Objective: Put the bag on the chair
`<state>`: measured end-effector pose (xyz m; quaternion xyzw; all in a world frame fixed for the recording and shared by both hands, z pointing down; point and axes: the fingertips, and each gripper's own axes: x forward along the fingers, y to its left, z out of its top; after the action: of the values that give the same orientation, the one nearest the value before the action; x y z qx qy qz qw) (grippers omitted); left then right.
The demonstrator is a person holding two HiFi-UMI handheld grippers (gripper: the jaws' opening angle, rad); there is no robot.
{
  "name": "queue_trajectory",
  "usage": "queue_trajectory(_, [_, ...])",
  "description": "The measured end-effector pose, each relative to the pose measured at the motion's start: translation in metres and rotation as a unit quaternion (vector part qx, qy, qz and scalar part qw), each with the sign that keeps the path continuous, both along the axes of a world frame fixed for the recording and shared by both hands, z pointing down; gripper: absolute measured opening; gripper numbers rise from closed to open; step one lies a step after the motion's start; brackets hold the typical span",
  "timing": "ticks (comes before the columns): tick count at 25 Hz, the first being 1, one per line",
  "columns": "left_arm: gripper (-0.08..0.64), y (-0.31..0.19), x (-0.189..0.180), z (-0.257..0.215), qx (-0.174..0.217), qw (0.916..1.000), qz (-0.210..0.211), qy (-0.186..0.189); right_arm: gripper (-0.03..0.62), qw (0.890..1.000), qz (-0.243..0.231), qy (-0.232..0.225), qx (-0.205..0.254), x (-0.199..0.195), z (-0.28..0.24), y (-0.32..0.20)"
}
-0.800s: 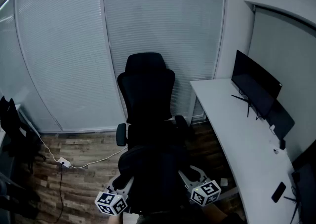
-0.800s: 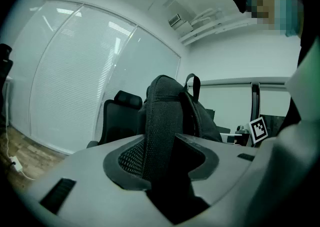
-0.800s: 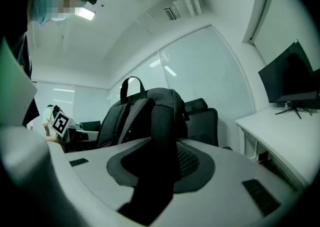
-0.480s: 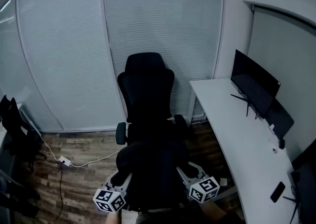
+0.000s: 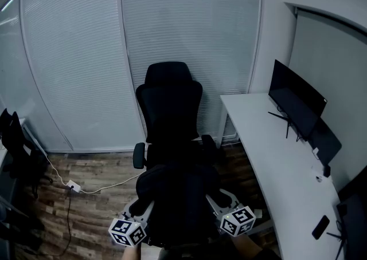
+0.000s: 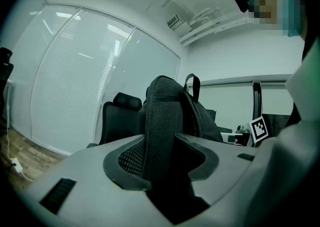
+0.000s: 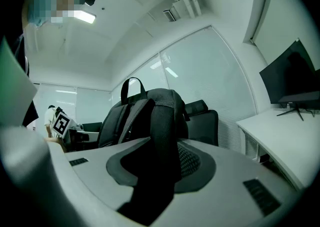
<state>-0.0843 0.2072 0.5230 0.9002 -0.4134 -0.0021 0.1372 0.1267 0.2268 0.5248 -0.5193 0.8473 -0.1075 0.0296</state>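
- Black bag [image 5: 178,201] hangs upright between both grippers, just in front of the chair [image 5: 171,104].
- Left gripper [image 5: 142,212] has its fingers clamped on the left strap [image 6: 159,121]. Right gripper [image 5: 217,203] has its fingers clamped on the right strap [image 7: 162,121].
- From the fingers the chair lies at twelve o'clock, and both hands look equally near, so the bag likely travels straight forward.

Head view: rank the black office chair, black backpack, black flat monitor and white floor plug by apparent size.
1-2. black office chair and black backpack: alike; backpack is nearer, so unranked.
3. black flat monitor.
4. white floor plug.
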Motion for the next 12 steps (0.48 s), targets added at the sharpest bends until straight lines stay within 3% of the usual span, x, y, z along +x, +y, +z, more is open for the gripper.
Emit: queue_trajectory(12, [0.187, -0.063, 0.013, 0.013, -0.027, 0.9989, 0.038, 0.006, 0.138, 0.999, 0.044, 0.007, -0.022, 0.009, 0.006, -0.045])
